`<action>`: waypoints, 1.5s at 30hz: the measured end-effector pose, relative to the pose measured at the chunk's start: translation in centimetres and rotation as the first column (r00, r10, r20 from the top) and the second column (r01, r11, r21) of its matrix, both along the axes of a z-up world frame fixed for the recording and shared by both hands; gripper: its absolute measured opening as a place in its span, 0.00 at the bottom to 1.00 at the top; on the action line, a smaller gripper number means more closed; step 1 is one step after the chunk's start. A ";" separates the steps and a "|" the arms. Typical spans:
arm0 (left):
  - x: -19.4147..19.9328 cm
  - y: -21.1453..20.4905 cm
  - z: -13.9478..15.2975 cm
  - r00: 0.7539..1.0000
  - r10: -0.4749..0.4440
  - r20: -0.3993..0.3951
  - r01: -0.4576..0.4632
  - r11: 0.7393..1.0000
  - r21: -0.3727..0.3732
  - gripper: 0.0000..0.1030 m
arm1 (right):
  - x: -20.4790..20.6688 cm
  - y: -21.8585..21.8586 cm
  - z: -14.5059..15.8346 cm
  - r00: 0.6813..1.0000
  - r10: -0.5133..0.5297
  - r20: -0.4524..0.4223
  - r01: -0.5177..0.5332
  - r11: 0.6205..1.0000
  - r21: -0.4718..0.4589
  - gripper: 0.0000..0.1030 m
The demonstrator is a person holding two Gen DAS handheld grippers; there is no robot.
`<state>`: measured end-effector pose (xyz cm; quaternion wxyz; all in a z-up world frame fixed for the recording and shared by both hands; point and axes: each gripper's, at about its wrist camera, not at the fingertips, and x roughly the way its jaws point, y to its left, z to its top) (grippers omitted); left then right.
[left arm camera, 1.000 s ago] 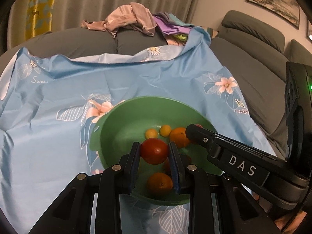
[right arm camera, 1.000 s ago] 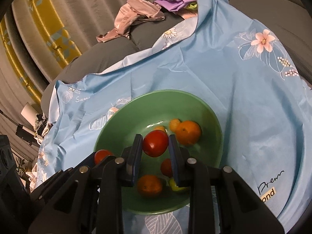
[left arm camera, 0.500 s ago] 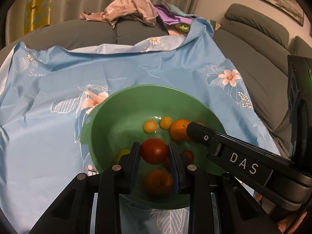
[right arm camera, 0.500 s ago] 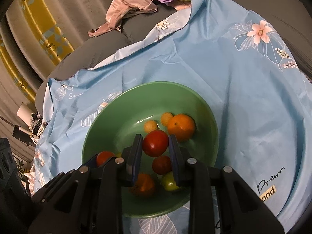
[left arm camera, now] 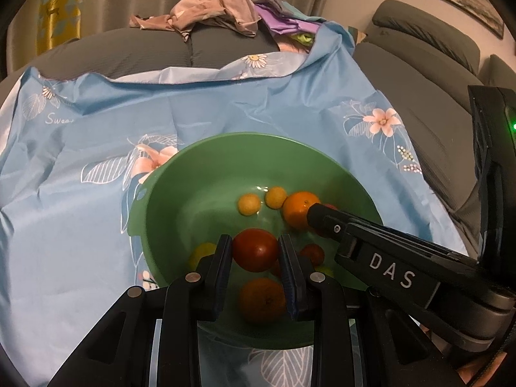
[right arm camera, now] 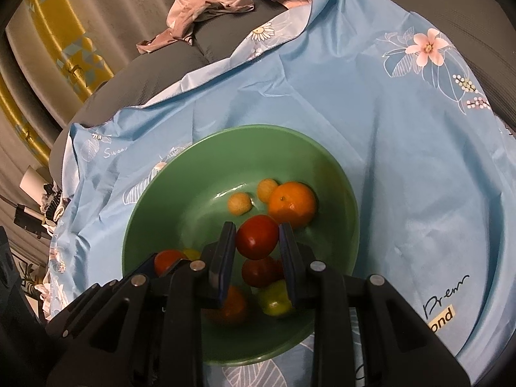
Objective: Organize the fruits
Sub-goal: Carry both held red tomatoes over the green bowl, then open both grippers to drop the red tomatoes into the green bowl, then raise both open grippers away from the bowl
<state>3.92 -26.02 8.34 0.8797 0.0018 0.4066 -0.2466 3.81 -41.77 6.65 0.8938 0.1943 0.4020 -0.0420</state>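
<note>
- A grey fabric sofa [left arm camera: 419, 74] is draped with a light blue floral cloth [left arm camera: 225, 109], which spreads under everything; a heap of pink and purple clothes [left arm camera: 225, 16] lies on the sofa behind it.
- A round green plastic bowl [right arm camera: 180, 193] sits on the cloth, open side up, near the middle of both views.
- The right gripper [right arm camera: 257, 242] hangs over the bowl's near half, its two fingers pointing towards the far rim. They are closed part-way and clamp a red tomato [right arm camera: 257, 237], roundish, with no clear long axis.
- The left gripper [left arm camera: 255, 251] hangs over the bowl just beside the right one, fingers pointing the same way and narrowed onto a second red tomato [left arm camera: 255, 250].
- A large round orange [right arm camera: 292, 204] rests in the bowl on the right, beyond the held fruit.
- Another orange [left arm camera: 262, 300] lies in the near part of the bowl.
- Two small yellow round fruits [right arm camera: 239, 203] sit side by side at the bowl's centre, one touching the large orange.
- A yellow-green fruit [right arm camera: 274, 298] and one more red tomato [right arm camera: 258, 271] lie below the right gripper's fingers.
</note>
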 end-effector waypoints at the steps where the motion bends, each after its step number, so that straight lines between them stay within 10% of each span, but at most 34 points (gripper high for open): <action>1: 0.0 0.0 0.0 1.000 0.001 0.000 -0.001 1.000 0.001 0.28 | 0.0 0.0 -0.1 1.000 -0.001 -0.003 0.001 1.000 -0.002 0.28; 16: 0.6 0.5 -0.2 0.999 0.030 -0.020 -0.030 0.999 -0.017 0.28 | 0.3 -0.4 -0.2 1.000 -0.017 -0.010 0.017 1.000 -0.002 0.33; 18: 0.5 0.6 0.1 0.999 0.029 -0.015 -0.029 0.999 -0.019 0.39 | 0.1 -0.6 0.1 1.000 -0.024 0.006 0.024 1.000 0.007 0.51; 29: -1.8 2.0 3.7 0.988 0.068 0.136 -0.069 0.998 0.005 0.82 | -2.1 -1.1 2.9 0.988 -0.059 0.140 0.057 0.998 0.017 0.72; 45: -1.4 3.3 3.3 0.992 0.099 0.076 -0.097 0.995 -0.032 0.85 | -2.2 -1.3 2.9 0.990 -0.083 0.114 0.087 0.996 -0.026 0.76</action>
